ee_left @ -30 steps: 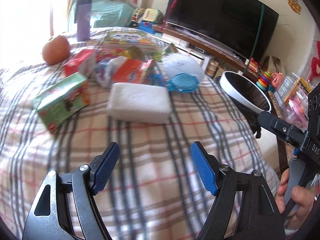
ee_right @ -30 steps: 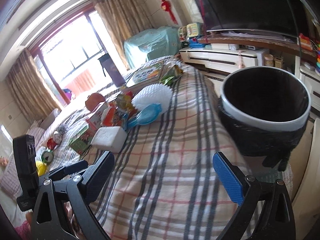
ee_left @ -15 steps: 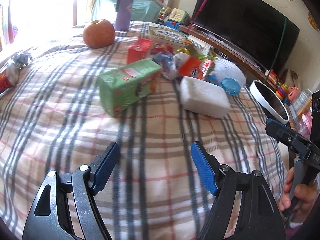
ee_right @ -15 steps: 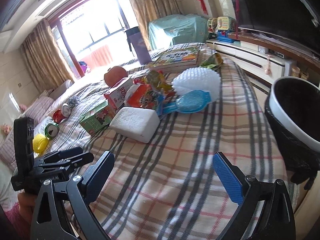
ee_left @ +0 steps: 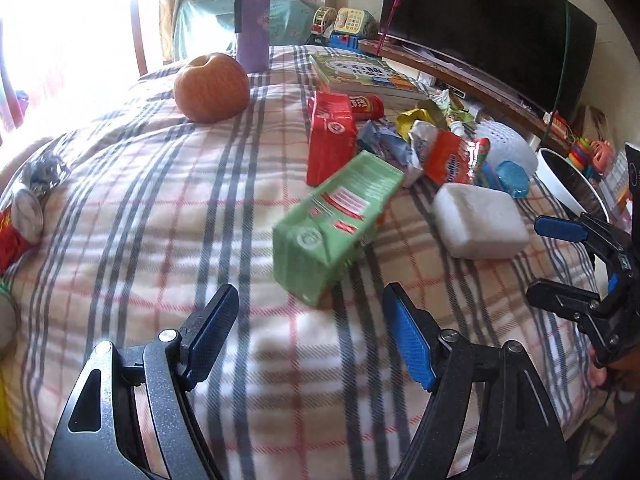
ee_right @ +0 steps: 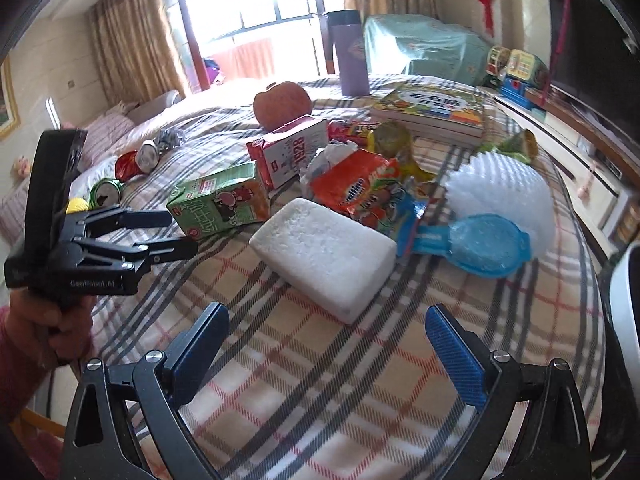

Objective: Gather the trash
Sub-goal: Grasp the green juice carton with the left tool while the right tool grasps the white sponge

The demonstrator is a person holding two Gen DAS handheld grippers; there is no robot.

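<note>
A green drink carton (ee_left: pixel 336 224) lies on the plaid-covered table (ee_left: pixel 160 216), just ahead of my open, empty left gripper (ee_left: pixel 308 332); it also shows in the right wrist view (ee_right: pixel 218 206). A white foam block (ee_right: pixel 324 256) lies just ahead of my open, empty right gripper (ee_right: pixel 328 344). Behind them lie a red carton (ee_left: pixel 330 136), an orange snack wrapper (ee_right: pixel 360 192), crumpled wrappers (ee_left: pixel 384 144), a white foam net (ee_right: pixel 500 196) and a blue plastic lid (ee_right: pixel 480 246). The white-rimmed bin (ee_left: pixel 568 184) stands past the table's right edge.
An apple (ee_left: pixel 212 86), a purple tumbler (ee_left: pixel 252 24) and books (ee_left: pixel 360 74) sit at the back. Crushed cans (ee_right: pixel 136 160) lie at the left. A TV (ee_left: pixel 492 28) and toys stand beyond the table.
Both grippers have swung left, away from the bin and toward the pile. The left now faces the green carton, the right faces the foam block. Both stay open.
</note>
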